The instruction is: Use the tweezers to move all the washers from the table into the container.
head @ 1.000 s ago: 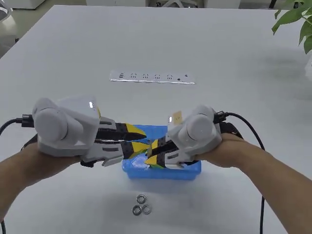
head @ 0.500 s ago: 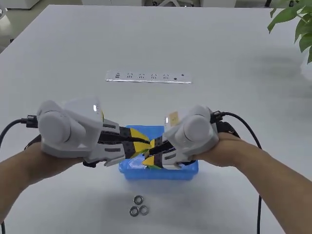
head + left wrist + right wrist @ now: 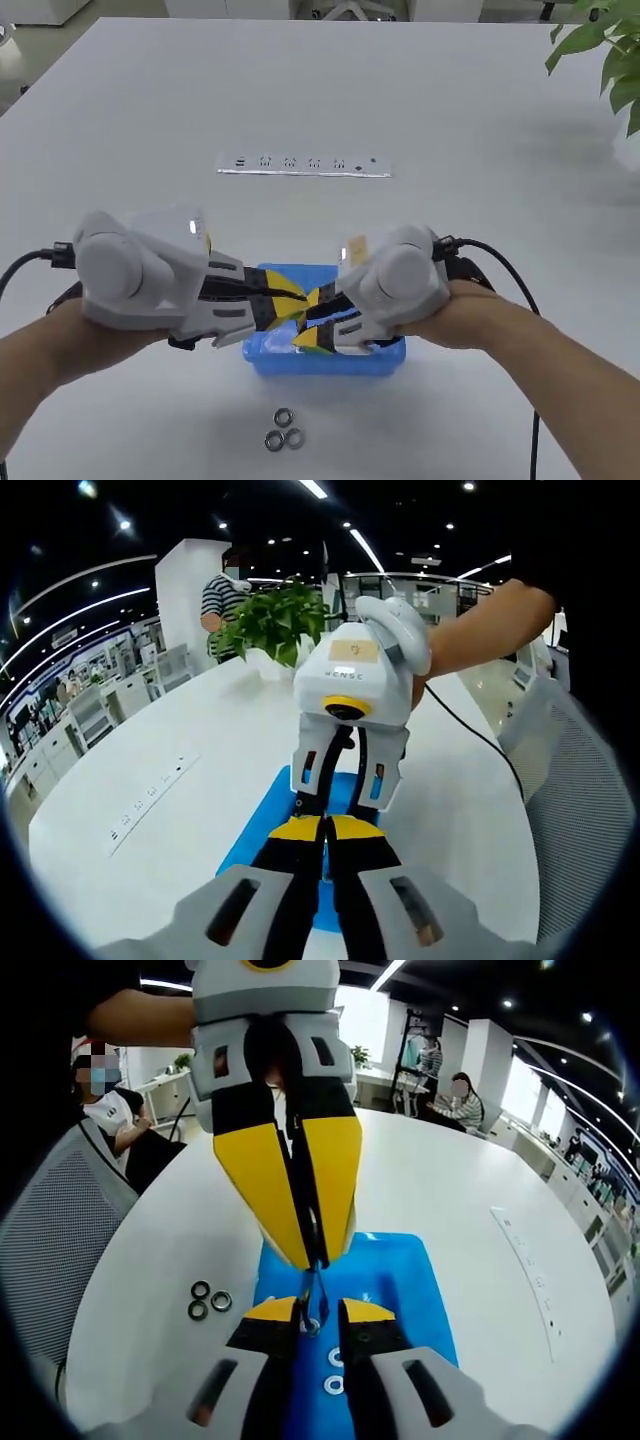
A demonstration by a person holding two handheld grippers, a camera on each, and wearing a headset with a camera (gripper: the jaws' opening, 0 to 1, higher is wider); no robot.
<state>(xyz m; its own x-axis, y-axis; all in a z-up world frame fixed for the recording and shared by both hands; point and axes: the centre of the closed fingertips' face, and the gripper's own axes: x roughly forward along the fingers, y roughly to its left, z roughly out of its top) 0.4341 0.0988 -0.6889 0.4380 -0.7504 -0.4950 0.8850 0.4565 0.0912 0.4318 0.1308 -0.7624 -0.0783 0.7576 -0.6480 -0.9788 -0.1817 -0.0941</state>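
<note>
On the left, my left gripper [image 3: 322, 828] reaches rightward over the white bench [image 3: 450, 120]. Its yellow-tipped fingers are pressed together on a thin pair of tweezers [image 3: 314, 1285]. The tweezers run on in line with those fingers, so their long axis lies left to right across the bench. Their tips hang over the open blue container [image 3: 330, 362] in the middle.

A small ring [image 3: 312, 1327] sits right at the tips; I cannot tell whether it is pinched or lying on the container floor. Two washers [image 3: 333, 1358] lie inside the container.

From the right, my right gripper [image 3: 318, 1312] points leftward, nose to nose with the left one. Its fingers stand slightly apart, one on each side of the tweezers' tips, and I cannot tell whether they touch the blades.

Three loose washers [image 3: 274, 440] lie clustered on the bench just outside the container's near wall, on my side and a little toward the left gripper. I judge the next pick means drawing the tips toward me, sideways off the tweezers' axis. The left gripper, which carries them, is slightly nearer.
</note>
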